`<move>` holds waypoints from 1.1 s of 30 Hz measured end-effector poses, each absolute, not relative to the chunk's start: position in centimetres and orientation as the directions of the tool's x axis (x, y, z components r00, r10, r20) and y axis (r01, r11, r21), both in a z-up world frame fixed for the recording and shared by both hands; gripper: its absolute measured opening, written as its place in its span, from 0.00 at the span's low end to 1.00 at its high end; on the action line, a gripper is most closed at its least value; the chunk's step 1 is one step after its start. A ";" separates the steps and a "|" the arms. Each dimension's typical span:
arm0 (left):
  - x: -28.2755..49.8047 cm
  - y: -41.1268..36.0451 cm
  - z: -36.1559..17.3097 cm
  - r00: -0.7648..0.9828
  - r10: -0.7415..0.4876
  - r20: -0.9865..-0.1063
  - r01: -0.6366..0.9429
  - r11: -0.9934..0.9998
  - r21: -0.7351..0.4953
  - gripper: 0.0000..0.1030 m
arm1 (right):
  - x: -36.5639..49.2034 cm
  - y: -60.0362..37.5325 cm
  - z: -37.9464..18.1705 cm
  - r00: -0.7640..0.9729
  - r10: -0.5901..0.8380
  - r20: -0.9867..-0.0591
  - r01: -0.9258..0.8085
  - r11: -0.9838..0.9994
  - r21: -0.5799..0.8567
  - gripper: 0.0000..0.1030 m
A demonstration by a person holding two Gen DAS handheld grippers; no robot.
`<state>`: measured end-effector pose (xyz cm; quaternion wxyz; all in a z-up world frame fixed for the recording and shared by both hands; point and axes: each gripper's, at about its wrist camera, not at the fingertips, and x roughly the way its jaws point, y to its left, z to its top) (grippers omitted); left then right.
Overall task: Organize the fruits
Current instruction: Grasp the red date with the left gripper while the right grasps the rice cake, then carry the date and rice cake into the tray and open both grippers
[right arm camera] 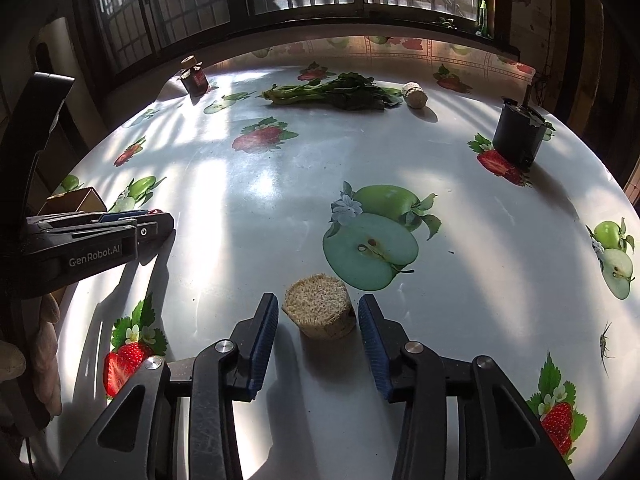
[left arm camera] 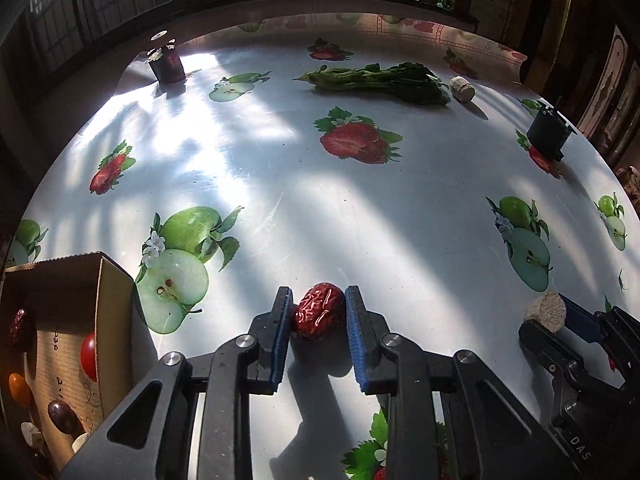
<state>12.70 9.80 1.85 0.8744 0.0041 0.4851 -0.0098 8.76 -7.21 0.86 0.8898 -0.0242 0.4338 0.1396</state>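
Note:
A wrinkled red jujube (left arm camera: 319, 312) lies on the table between the blue pads of my left gripper (left arm camera: 318, 300); the jaws stand close on both sides, with a thin gap at the right pad. A tan cork-like cylinder (right arm camera: 320, 306) sits between the open fingers of my right gripper (right arm camera: 318, 312), clear of both pads. It also shows in the left wrist view (left arm camera: 546, 312). A cardboard box (left arm camera: 100, 280) at the left holds a red tomato (left arm camera: 89, 354), another jujube (left arm camera: 20, 326), an orange fruit (left arm camera: 19, 390) and other small items.
The round table (left arm camera: 360, 220) has a fruit-print cloth. Leafy greens (left arm camera: 384, 80) and a second cork (left arm camera: 462, 87) lie at the far side. A dark jar (left arm camera: 170, 62) stands far left, a black container (left arm camera: 548, 134) far right. Windows are behind.

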 end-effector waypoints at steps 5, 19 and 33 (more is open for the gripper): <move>11.2 9.8 3.0 0.552 0.003 -0.834 0.013 1.000 0.012 0.25 | 8.5 -6.9 0.9 0.605 0.207 -0.769 -0.272 0.961 0.044 0.37; -1.5 11.7 9.6 0.684 -0.025 -0.729 -0.018 0.999 -0.050 0.25 | 6.7 -7.5 1.4 0.631 0.232 -0.740 -0.257 0.963 0.083 0.37; -11.0 18.5 11.0 0.728 0.041 -0.684 -0.184 0.973 -0.138 0.25 | -2.1 -5.9 6.7 0.598 0.413 -0.687 -0.350 0.905 0.240 0.38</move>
